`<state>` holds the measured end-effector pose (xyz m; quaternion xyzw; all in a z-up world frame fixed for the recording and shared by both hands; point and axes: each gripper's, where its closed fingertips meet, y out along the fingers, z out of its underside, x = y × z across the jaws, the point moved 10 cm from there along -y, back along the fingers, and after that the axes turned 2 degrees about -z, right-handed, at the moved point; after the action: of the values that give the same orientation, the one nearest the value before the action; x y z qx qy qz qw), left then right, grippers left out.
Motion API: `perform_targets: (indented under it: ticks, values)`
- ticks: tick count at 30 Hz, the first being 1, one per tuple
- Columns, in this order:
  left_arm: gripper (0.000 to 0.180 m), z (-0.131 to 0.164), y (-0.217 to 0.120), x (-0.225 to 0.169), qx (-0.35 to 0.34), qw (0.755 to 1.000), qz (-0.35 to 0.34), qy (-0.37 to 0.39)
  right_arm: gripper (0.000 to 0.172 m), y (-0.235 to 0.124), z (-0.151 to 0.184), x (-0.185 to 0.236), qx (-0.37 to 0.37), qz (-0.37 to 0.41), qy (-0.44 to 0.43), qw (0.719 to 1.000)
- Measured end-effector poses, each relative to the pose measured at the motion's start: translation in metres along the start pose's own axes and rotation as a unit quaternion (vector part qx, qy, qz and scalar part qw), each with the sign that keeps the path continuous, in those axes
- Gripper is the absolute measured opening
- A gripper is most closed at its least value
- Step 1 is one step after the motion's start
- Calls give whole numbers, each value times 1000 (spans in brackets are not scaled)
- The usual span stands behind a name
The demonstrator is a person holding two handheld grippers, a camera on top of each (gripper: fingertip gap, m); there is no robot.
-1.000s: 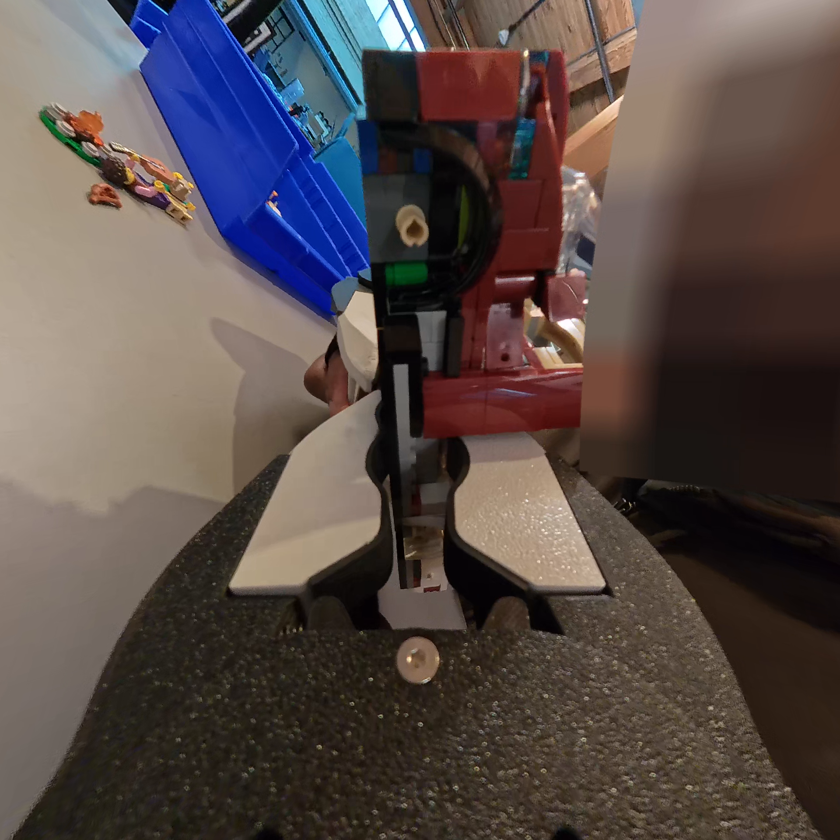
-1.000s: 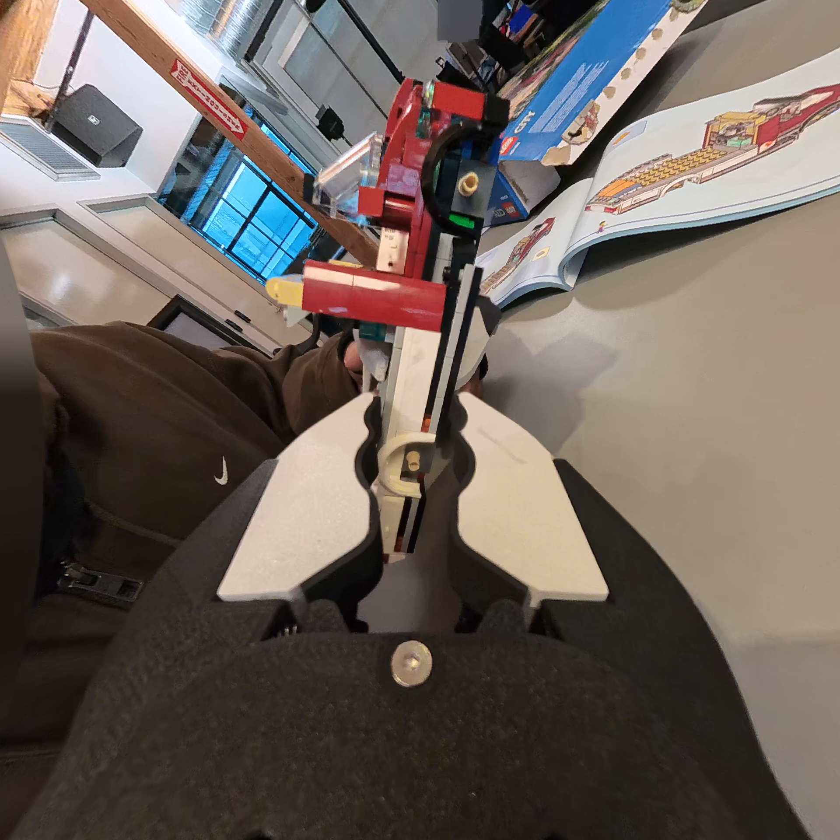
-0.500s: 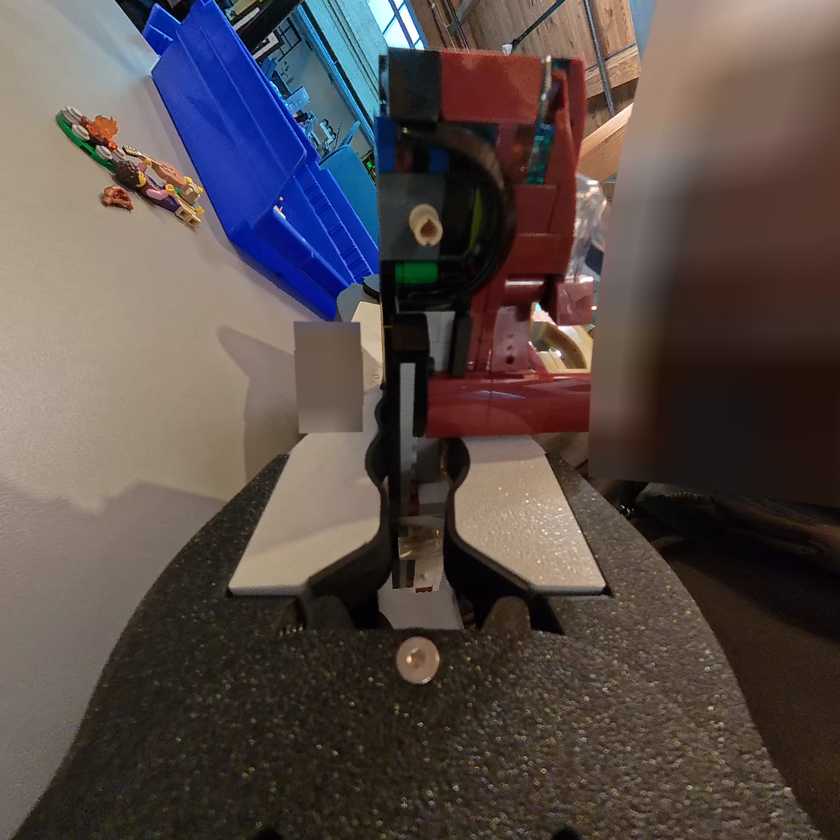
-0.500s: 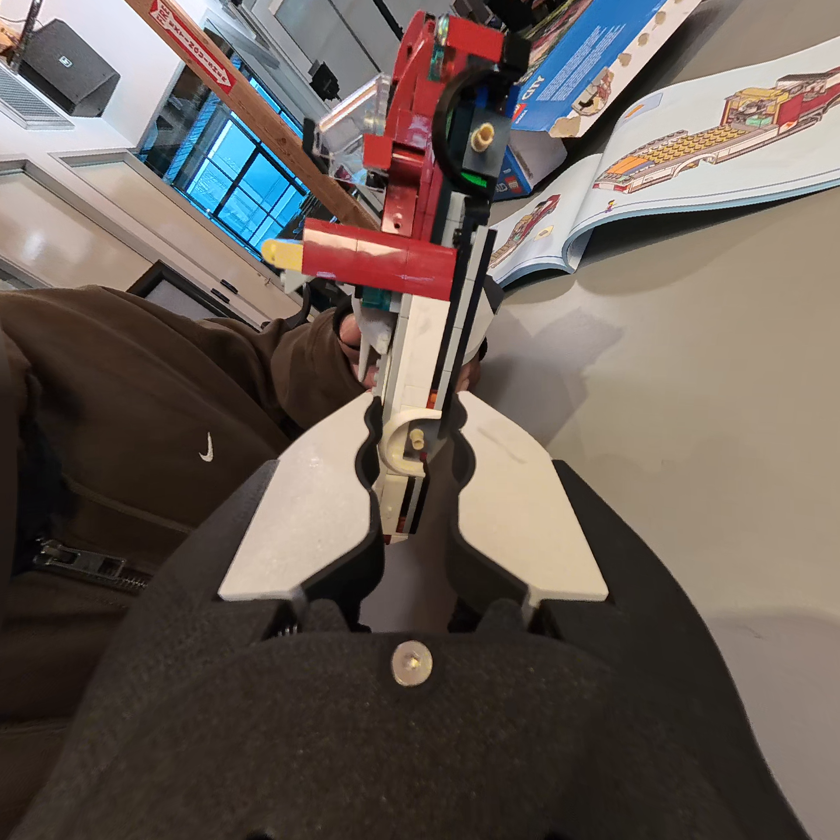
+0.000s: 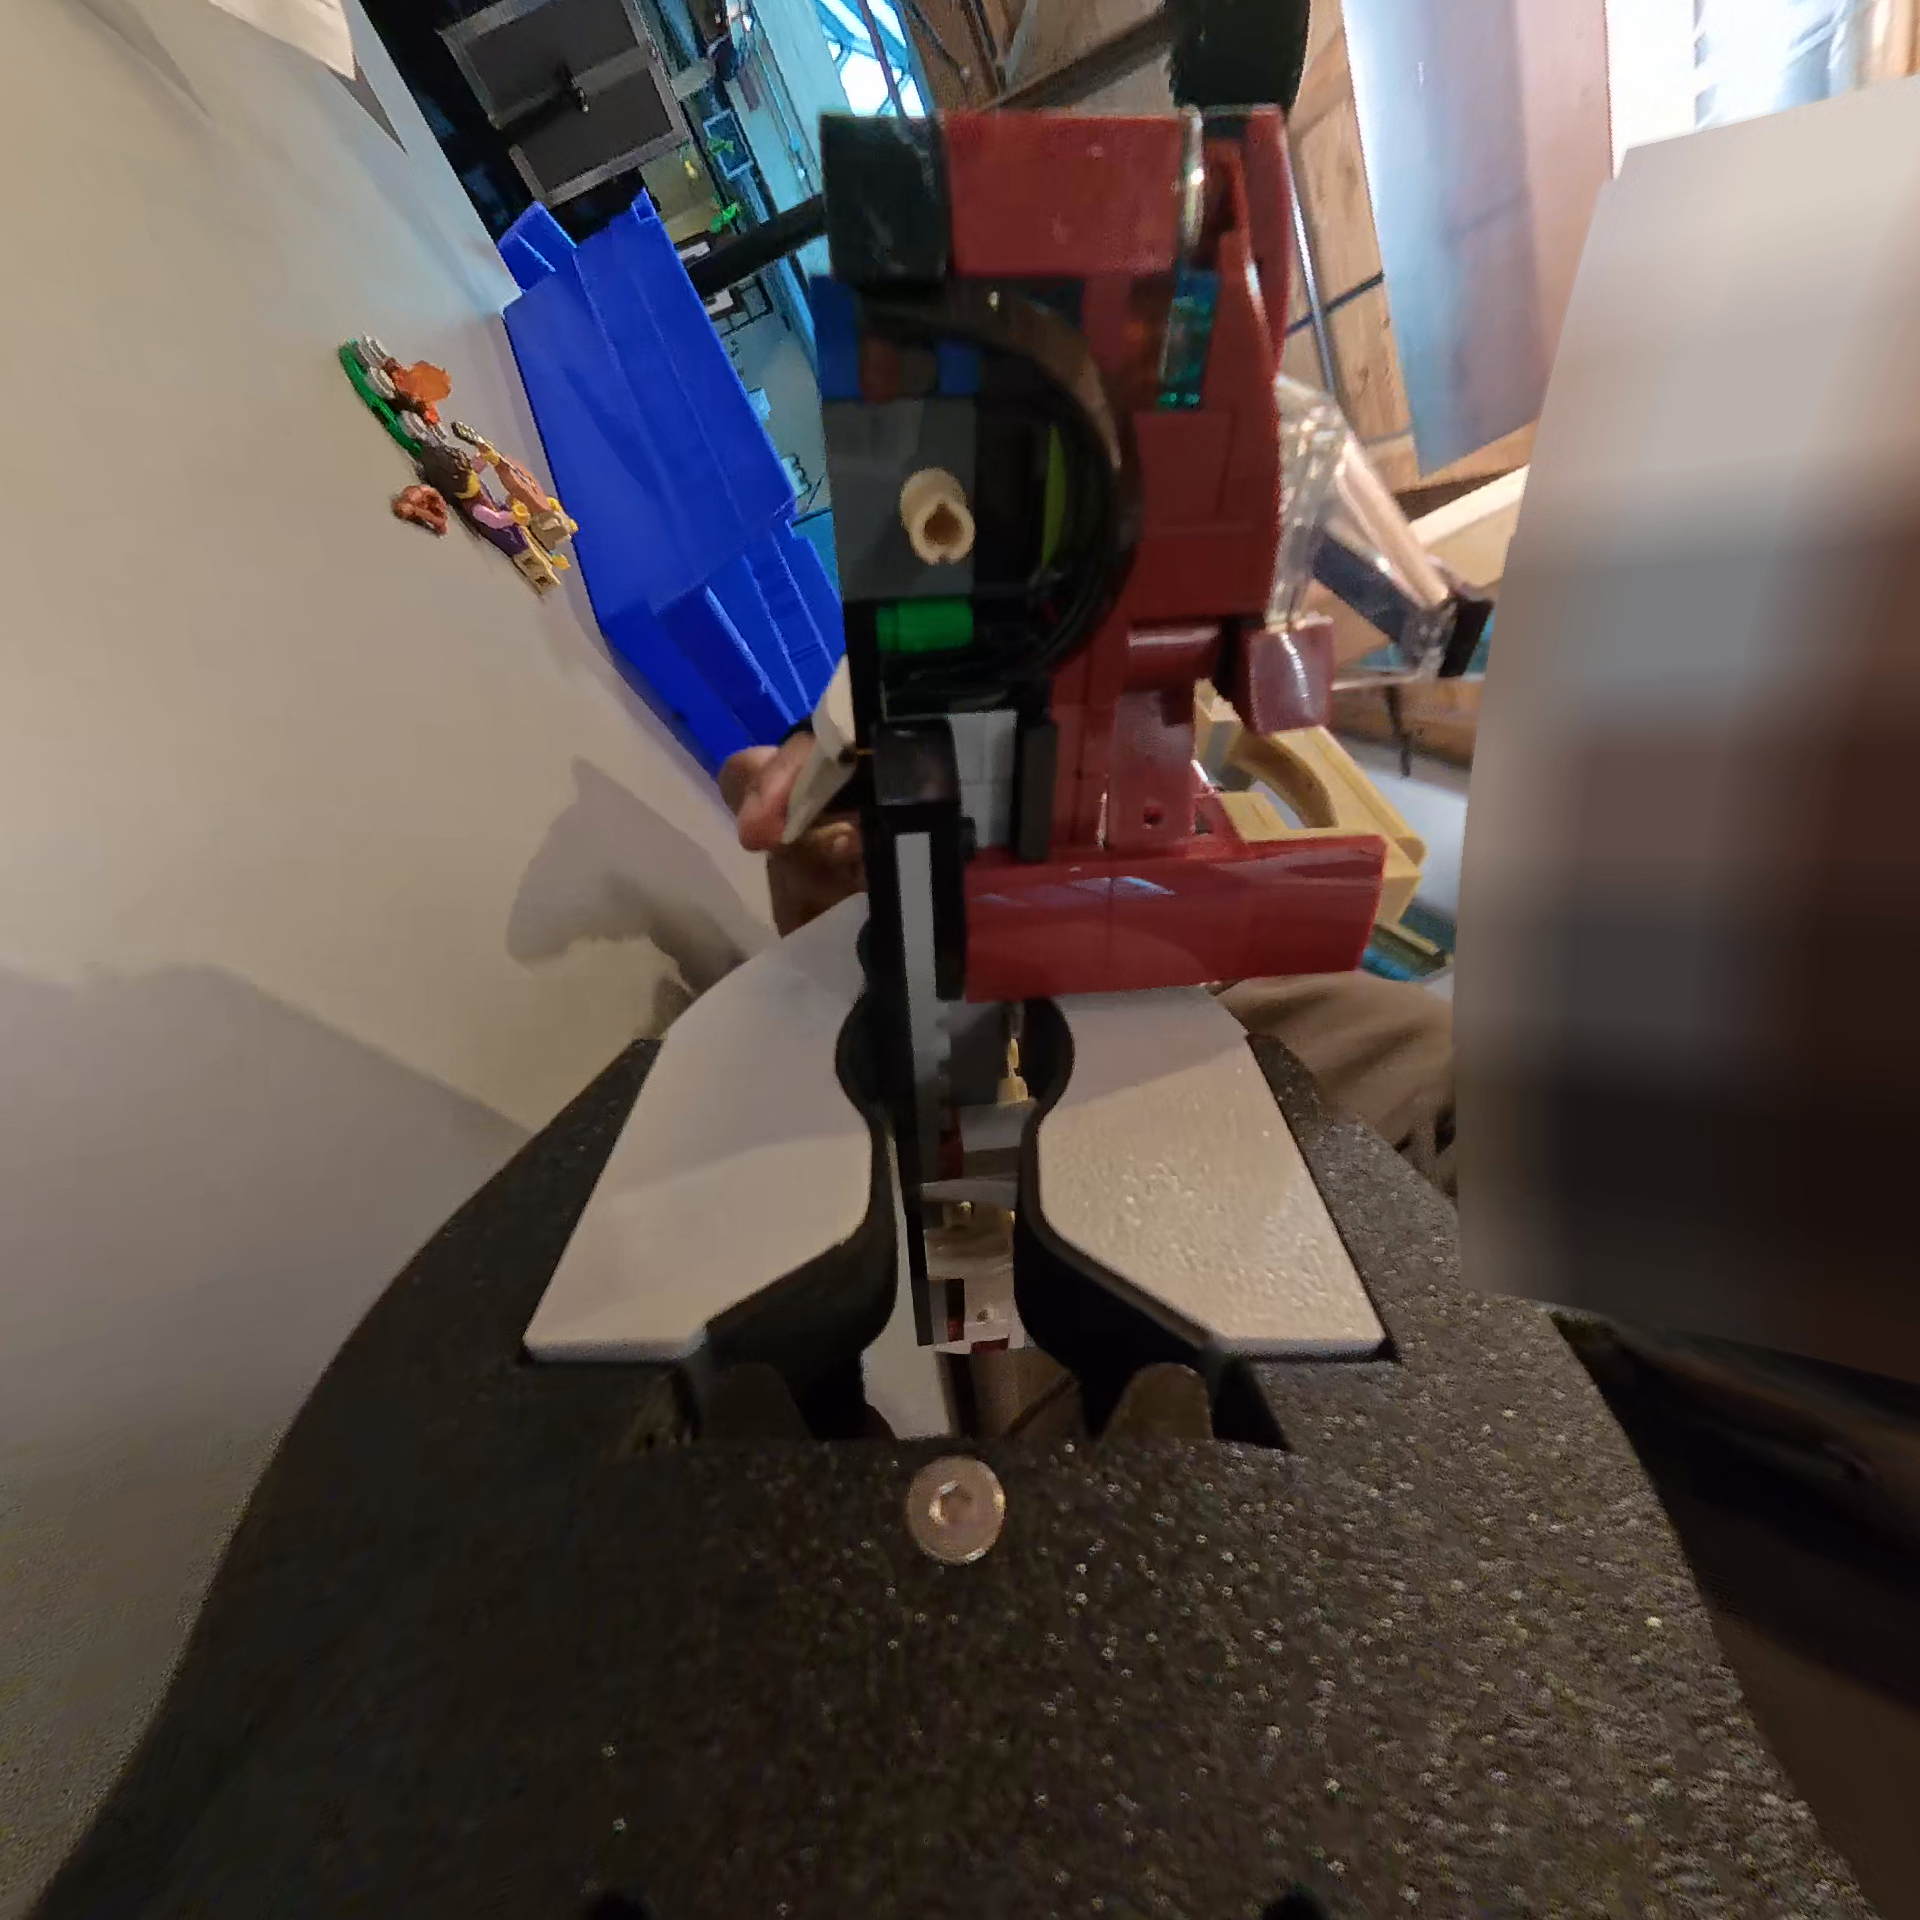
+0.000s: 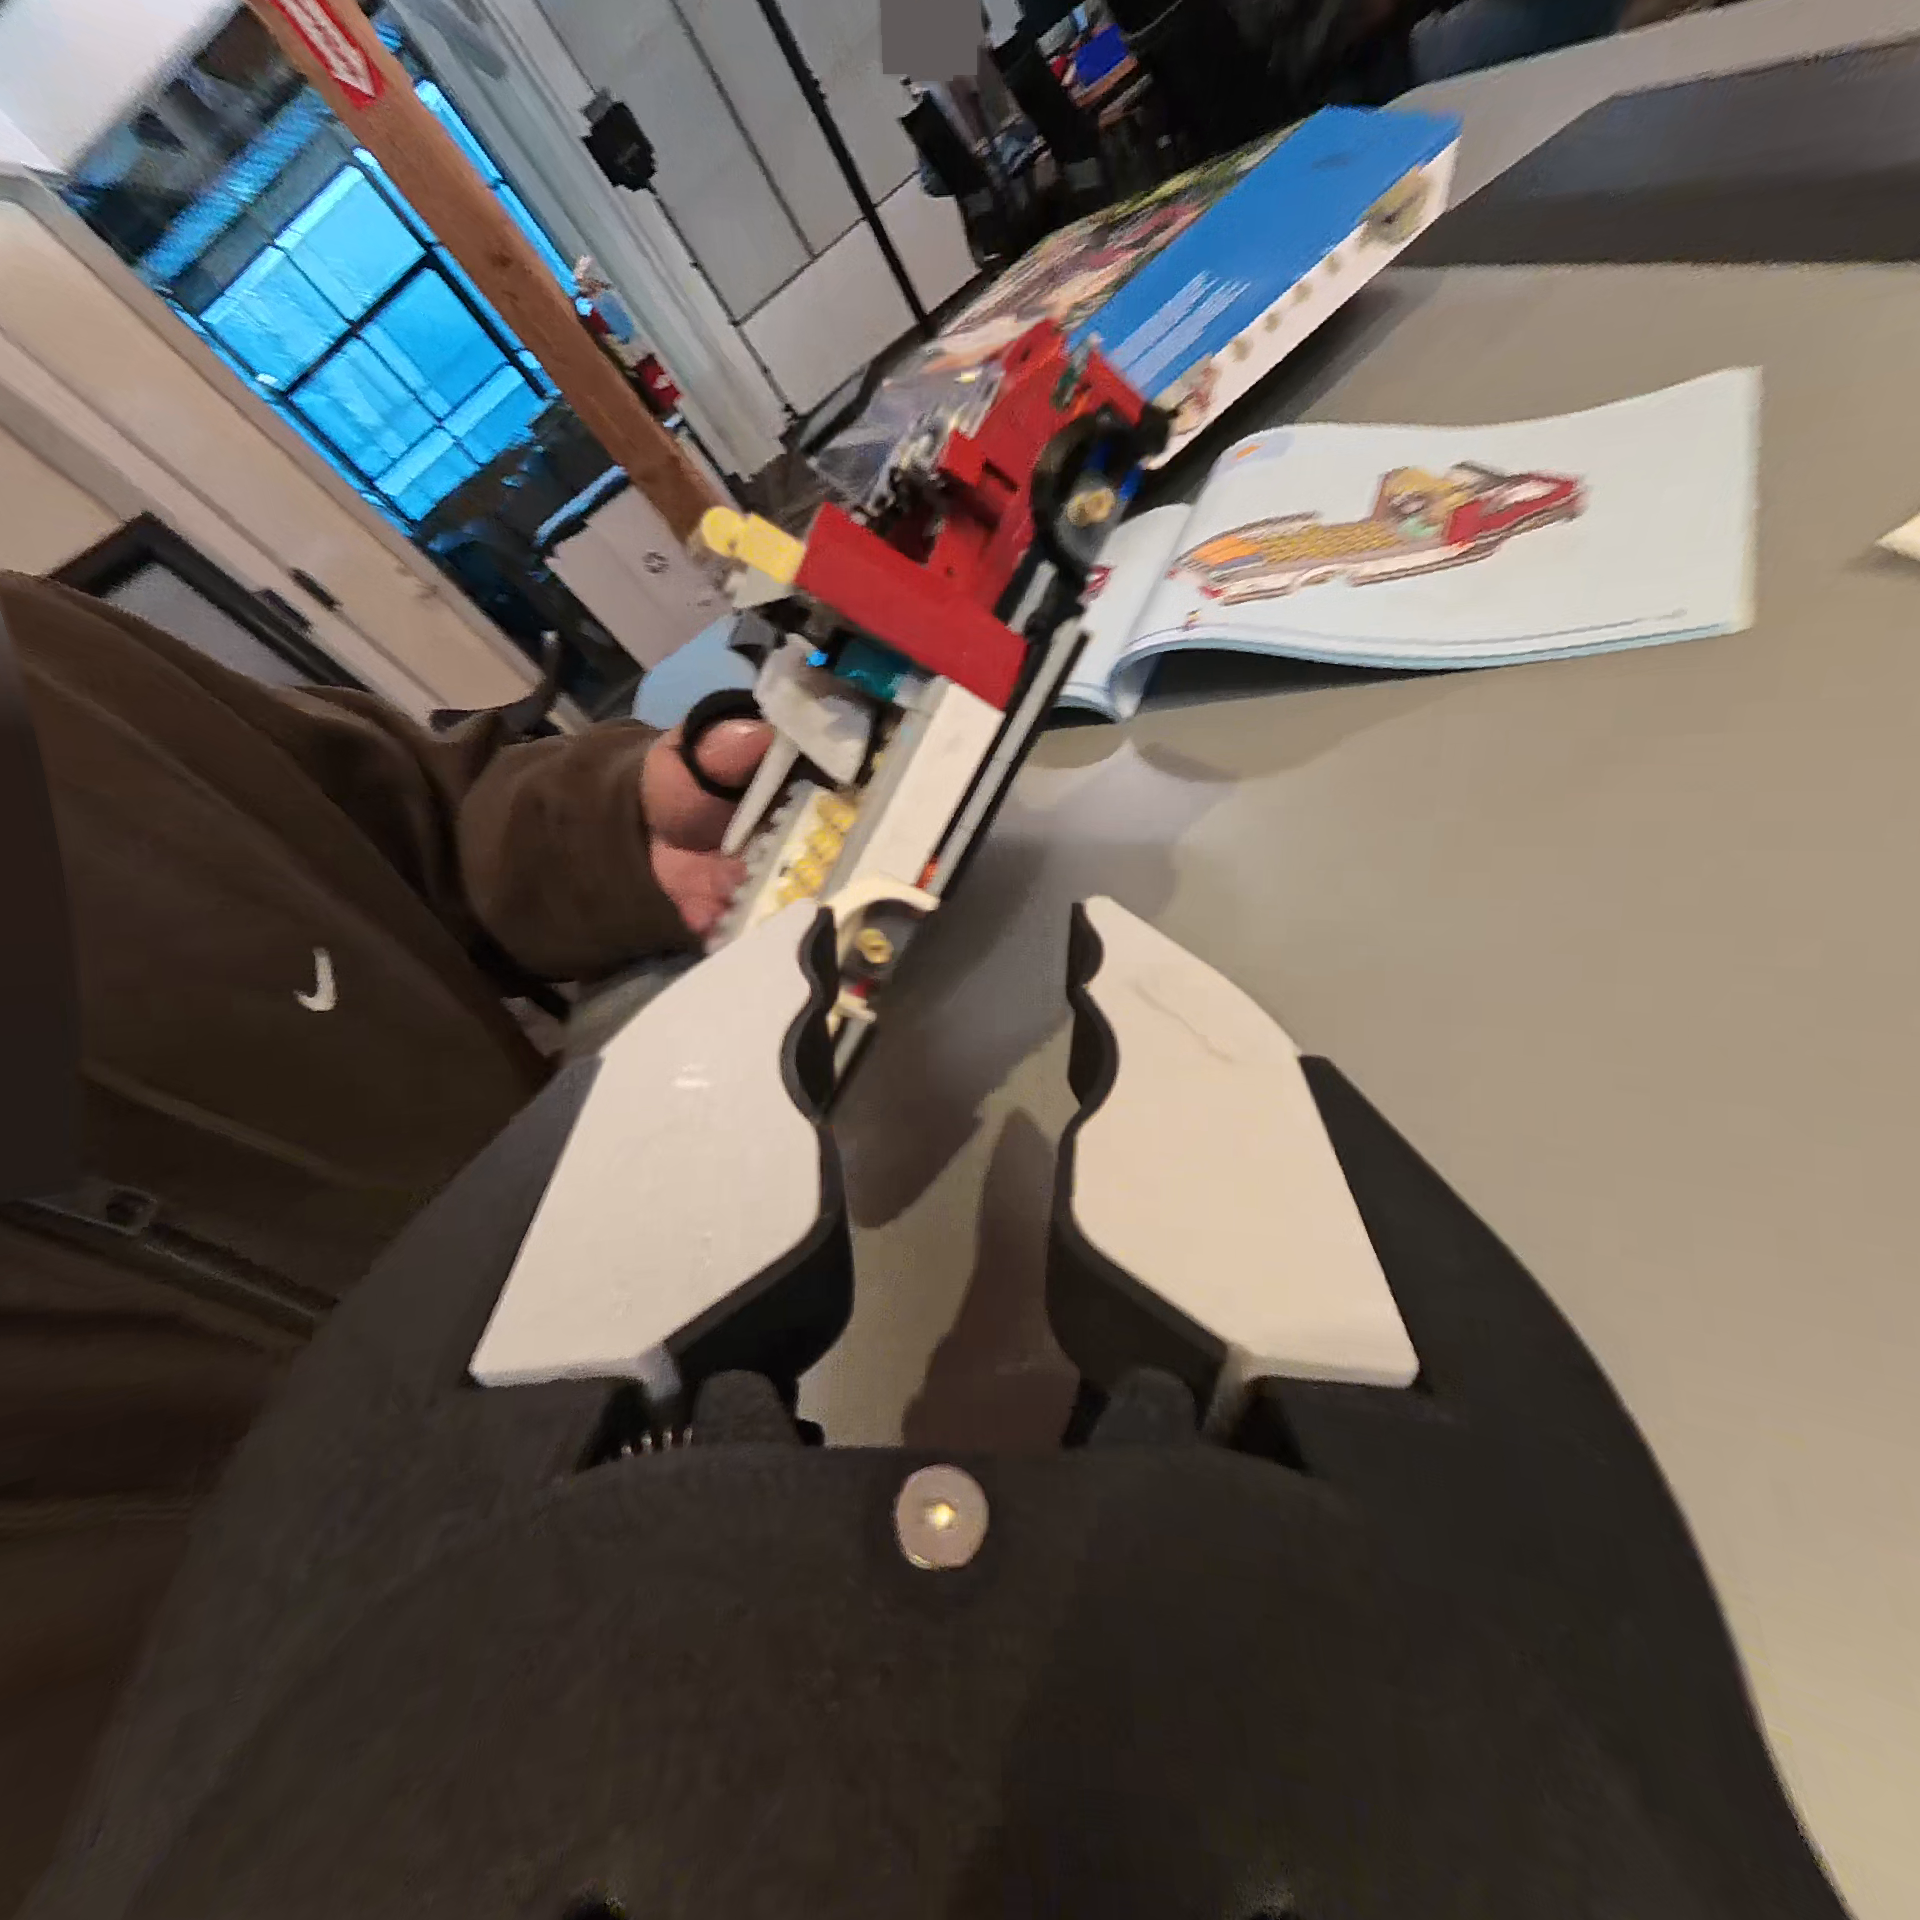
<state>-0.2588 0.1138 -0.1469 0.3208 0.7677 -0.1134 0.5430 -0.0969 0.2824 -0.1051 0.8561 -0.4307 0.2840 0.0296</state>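
Fingers of the left gripper point(image 5: 956, 1039) clench the narrow end of a red, black and white brick-built vehicle model point(image 5: 1049, 499), its long axis running straight ahead. Right gripper point(image 6: 945, 997) is released; the model's end point(image 6: 883, 935) lies against its left finger only, above the grey desk point(image 6: 1507, 935).

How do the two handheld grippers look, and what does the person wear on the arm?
Both the left gripper and the right gripper have a black speckled body, a silver screw in the middle, and flat white fingers with wavy black inner pads. The person wears a dark brown sleeve.
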Motion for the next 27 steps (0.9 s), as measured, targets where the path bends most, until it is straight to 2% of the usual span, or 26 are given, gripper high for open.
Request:
perform_targets:
  ticks: [4, 9, 15, 27]
  values:
    - [21, 9, 4, 2, -13, 999, 9, -35, 38, -5, 1, -16, 6, 46, -13, 999]
    - [21, 16, 10, 1, 6, 999, 21, -45, 36, 1, 12, -33, 39, 75, -7, 996]
    - [21, 15, 10, 1, 10, 998, 32, -49, 33, 0, 11, -41, 33, 56, 33, 997]
    - [21, 16, 12, 2, 17, 998, 30, -52, 31, -1, 11, -42, 30, 56, 38, 997]
